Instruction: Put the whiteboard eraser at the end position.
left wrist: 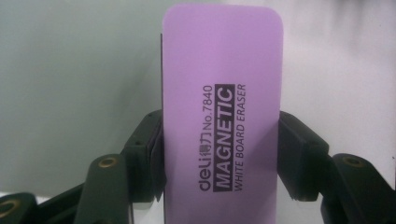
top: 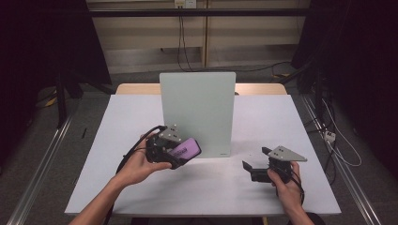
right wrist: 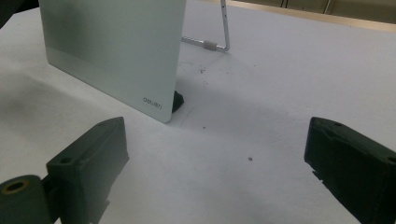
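We see the left gripper (top: 180, 154) clamped on a purple eraser (top: 186, 150), jaws pressing both long sides; its label reads "magnetic white board eraser" in the left gripper view (left wrist: 222, 116). The eraser is held just in front of the lower left part of the upright whiteboard (top: 199, 110), which stands mid-table on a white table (top: 141, 187). We can't tell if eraser touches board. Right gripper (top: 256, 166) sits low over the table to the board's right, jaws wide apart, nothing between them (right wrist: 215, 158). Board's wire stand (right wrist: 225, 28) shows behind.
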`<action>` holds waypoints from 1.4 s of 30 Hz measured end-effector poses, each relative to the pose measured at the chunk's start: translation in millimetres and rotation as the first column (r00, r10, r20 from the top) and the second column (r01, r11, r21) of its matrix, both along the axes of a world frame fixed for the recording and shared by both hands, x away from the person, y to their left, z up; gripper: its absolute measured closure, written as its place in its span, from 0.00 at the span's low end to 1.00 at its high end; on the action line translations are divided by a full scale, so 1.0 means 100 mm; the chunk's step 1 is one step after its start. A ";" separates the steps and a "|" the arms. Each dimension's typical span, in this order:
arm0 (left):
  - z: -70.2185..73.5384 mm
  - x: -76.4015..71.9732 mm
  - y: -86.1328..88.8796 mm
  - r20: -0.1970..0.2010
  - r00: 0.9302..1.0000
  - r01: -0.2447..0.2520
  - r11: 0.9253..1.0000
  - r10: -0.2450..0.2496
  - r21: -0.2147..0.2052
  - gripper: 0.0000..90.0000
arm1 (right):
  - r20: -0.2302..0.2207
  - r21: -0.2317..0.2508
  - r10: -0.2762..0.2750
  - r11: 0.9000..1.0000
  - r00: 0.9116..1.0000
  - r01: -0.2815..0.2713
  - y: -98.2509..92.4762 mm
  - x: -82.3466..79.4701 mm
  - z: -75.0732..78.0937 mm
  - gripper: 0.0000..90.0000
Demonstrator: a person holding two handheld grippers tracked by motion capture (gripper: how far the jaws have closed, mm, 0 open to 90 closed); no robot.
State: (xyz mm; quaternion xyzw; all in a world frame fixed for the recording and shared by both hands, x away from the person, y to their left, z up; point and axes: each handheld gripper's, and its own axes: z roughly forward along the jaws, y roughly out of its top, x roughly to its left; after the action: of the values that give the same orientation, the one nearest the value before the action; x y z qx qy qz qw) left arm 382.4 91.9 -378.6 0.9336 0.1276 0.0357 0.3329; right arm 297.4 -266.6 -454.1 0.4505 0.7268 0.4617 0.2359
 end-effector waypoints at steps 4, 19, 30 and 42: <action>-0.04 -0.01 -0.07 -0.003 1.000 0.024 1.000 -0.024 0.013 0.45 | 0.002 -0.001 0.005 1.000 1.000 -0.005 0.00 0.01 0.00 0.07; -0.20 -0.12 -0.34 -0.059 0.993 0.108 0.993 -0.104 0.054 0.45 | 0.004 -0.006 0.007 1.000 1.000 -0.007 0.01 0.01 0.00 0.07; -0.31 -0.19 -0.50 -0.120 0.982 0.154 0.985 -0.144 0.079 0.45 | 0.003 -0.017 0.010 1.000 1.000 -0.010 0.04 0.01 0.01 0.07; -0.47 -0.23 -0.61 -0.167 0.973 0.180 0.978 -0.161 0.108 0.45 | 0.002 -0.018 0.014 1.000 1.000 -0.014 0.04 0.01 0.01 0.07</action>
State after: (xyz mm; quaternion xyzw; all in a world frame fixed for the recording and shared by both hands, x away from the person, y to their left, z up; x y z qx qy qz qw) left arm 359.1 30.9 -425.9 0.9597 0.0702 -0.0589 0.2656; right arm 298.4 -263.0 -453.5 0.4428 0.7338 0.4571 0.2376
